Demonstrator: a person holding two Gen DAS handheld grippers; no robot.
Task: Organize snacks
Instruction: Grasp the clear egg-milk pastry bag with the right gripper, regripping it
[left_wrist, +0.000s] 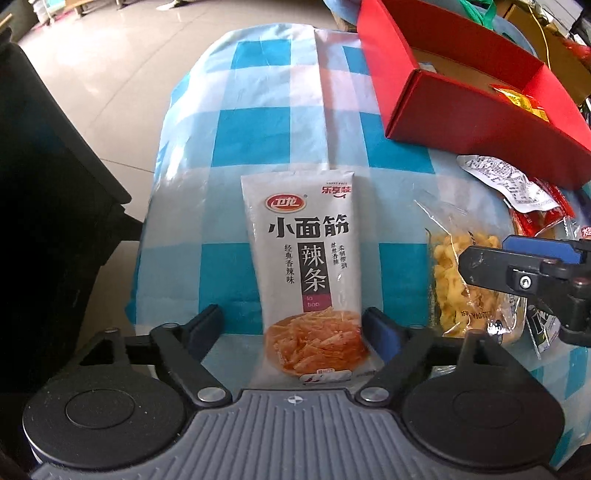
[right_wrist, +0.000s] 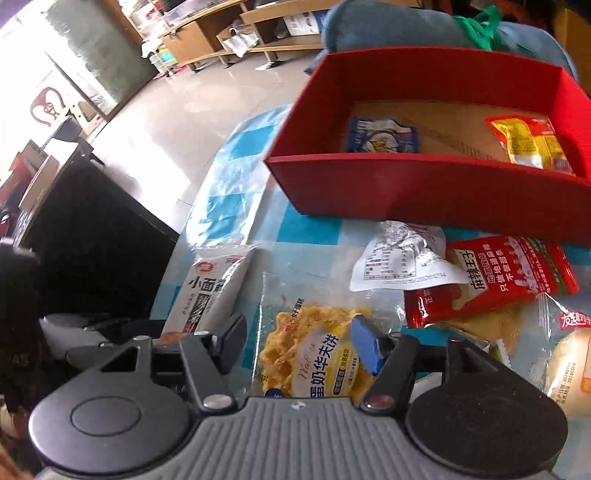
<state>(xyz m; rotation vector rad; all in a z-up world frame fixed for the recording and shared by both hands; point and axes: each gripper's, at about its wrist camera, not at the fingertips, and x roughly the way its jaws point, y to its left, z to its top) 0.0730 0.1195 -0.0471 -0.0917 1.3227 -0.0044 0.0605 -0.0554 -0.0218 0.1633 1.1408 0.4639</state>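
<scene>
A grey spicy-strip packet (left_wrist: 303, 266) lies flat on the blue checked cloth between the fingers of my open left gripper (left_wrist: 295, 325); the fingertips flank its lower end. It also shows in the right wrist view (right_wrist: 210, 291). My open right gripper (right_wrist: 299, 339) straddles a clear packet of yellow waffle biscuits (right_wrist: 314, 350), which also shows in the left wrist view (left_wrist: 461, 284), where the right gripper (left_wrist: 517, 273) hovers over it. A red box (right_wrist: 406, 184) at the back holds a blue-white packet (right_wrist: 382, 134) and a yellow-red packet (right_wrist: 528, 144).
A white packet (right_wrist: 402, 262), a red packet (right_wrist: 509, 277) and a bun packet (right_wrist: 569, 365) lie right of the waffles. The table (left_wrist: 273, 122) drops off at the left. A black cabinet (left_wrist: 48, 206) stands beside it.
</scene>
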